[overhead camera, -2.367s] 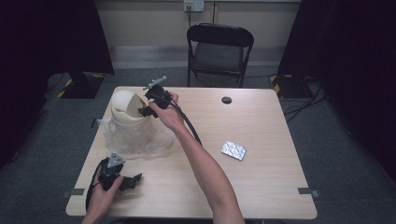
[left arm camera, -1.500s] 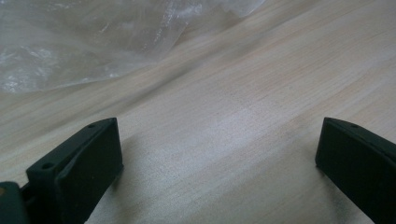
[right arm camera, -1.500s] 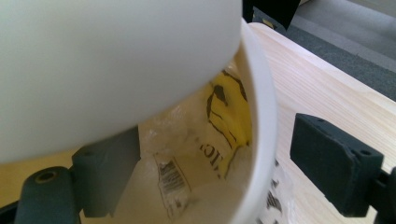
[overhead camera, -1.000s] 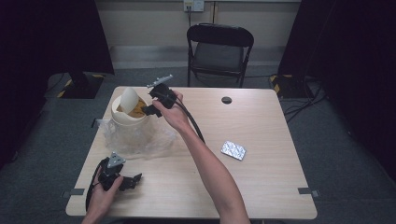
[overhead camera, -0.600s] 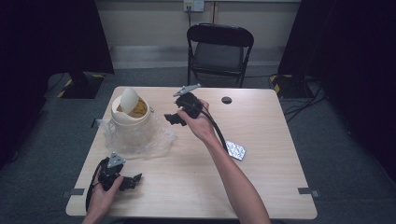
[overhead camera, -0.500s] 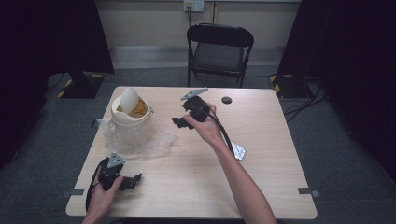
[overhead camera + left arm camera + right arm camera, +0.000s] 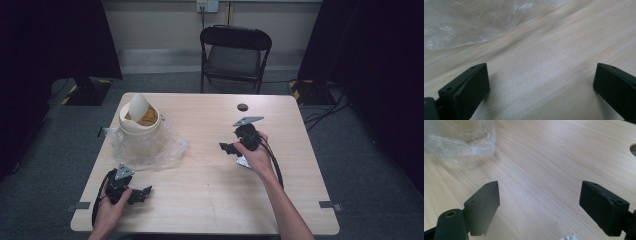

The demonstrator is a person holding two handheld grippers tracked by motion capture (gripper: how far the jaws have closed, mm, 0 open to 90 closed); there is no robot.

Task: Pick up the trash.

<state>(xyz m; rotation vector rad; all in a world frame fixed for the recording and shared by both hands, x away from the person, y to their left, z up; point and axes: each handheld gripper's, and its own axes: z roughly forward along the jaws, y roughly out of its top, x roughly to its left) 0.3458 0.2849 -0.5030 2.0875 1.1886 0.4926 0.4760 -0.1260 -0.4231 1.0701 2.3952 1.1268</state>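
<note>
A cream tub (image 7: 136,131) with a tilted lid stands on a crumpled clear plastic bag (image 7: 159,148) at the table's back left. My right gripper (image 7: 226,148) hovers low over the table right of centre, pointing left toward the bag (image 7: 456,142). Its jaws (image 7: 539,205) stand open with only bare wood between them, and they have just closed a touch. A silver blister pack (image 7: 243,162) lies partly under that hand, and its corner (image 7: 570,237) peeks in below the jaws. My left gripper (image 7: 143,192) rests near the front left edge, open (image 7: 541,85) over bare table, with the bag (image 7: 474,20) just beyond.
A round hole (image 7: 242,107) sits in the wooden table (image 7: 200,200) toward the back, also at the right gripper view's edge (image 7: 633,149). A black folding chair (image 7: 235,50) stands behind the table. Dark curtains flank the room.
My right hand has left the tub and swung right and toward the front, sinking over the blister pack. The tub's lid now stands tilted. My left hand has not moved.
</note>
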